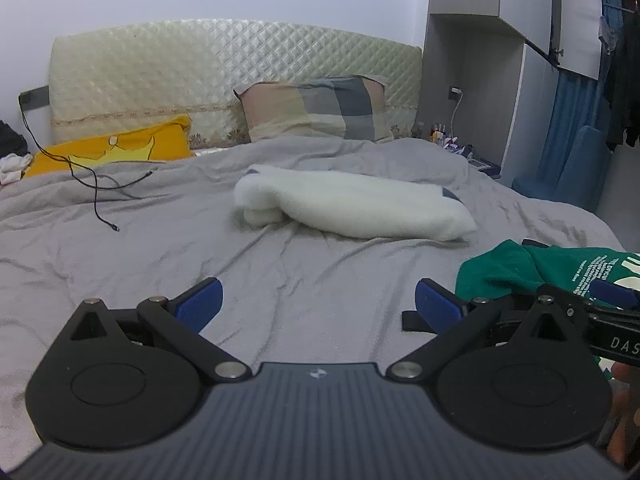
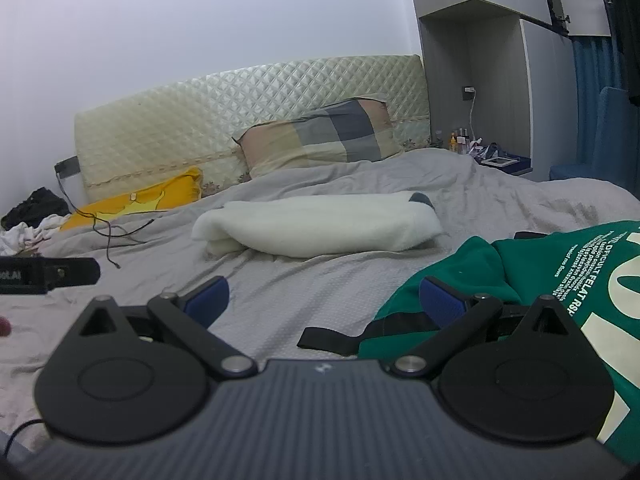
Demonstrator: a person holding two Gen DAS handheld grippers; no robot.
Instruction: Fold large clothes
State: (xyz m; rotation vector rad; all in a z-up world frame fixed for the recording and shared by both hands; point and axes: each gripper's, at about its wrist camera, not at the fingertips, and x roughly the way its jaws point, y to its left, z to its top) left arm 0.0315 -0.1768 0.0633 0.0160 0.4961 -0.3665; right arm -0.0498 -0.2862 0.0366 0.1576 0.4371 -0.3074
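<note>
Blue pads spread wide on both claws, and nothing between them. The left claw (image 1: 318, 300) hangs low over bare grey sheet (image 1: 140, 248), jaws fully apart, empty. The right claw (image 2: 324, 300) is just as open and just as empty, but its right pad sits at the edge of the green top (image 2: 520, 280), a crumpled heap with pale lettering, lying on the right side of the bed close to the claws. A black strap (image 2: 332, 338) trails out from under its hem, between the two pads.

Further up the bed, a white garment (image 1: 360, 208) lies already doubled over, near the middle. Beyond it a checked pillow (image 1: 316, 108) leans on the quilted headboard (image 1: 200, 64), with a yellow cushion (image 1: 116, 150) to the left and a black cable (image 1: 96, 184) looping loose across the sheet.

The risks as I see them: the top is bunched, so a closing pad could pinch several layers at once, or snag that strap rather than the hem. A low grab might also take the sheet along with it. And the left claw is well apart from the green cloth, so a one-sided lift would leave it twisted.
</note>
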